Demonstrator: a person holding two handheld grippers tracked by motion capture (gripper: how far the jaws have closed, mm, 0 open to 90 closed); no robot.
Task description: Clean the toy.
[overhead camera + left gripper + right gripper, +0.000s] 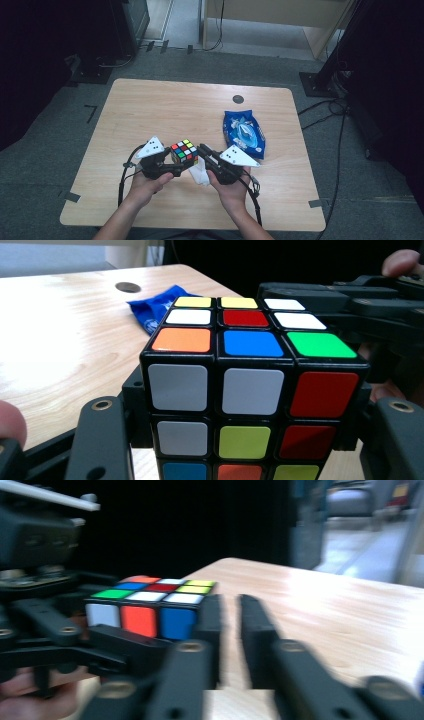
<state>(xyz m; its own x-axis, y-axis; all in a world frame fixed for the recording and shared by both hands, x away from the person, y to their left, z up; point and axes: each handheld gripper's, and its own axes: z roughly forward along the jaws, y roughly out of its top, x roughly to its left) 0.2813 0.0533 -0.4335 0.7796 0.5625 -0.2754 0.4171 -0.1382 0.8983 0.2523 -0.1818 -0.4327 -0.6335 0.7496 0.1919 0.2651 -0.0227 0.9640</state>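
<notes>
A scrambled Rubik's cube (183, 151) is held a little above the wooden table (150, 110) near its front edge. My left gripper (181, 161) is shut on it, one jaw on each side of the cube (245, 385) in the left gripper view (247, 437). My right gripper (202, 150) comes in from the right, its tips beside the cube's right face. In the right gripper view its jaws (229, 605) stand a narrow gap apart with nothing between them, and the cube (150, 605) sits just left of the left jaw.
A blue plastic packet (244, 132) lies on the table right of centre, behind my right gripper. Something white (200, 175) lies between the two hands. A round cable hole (238, 99) sits near the far edge. Dark stands and cables surround the table.
</notes>
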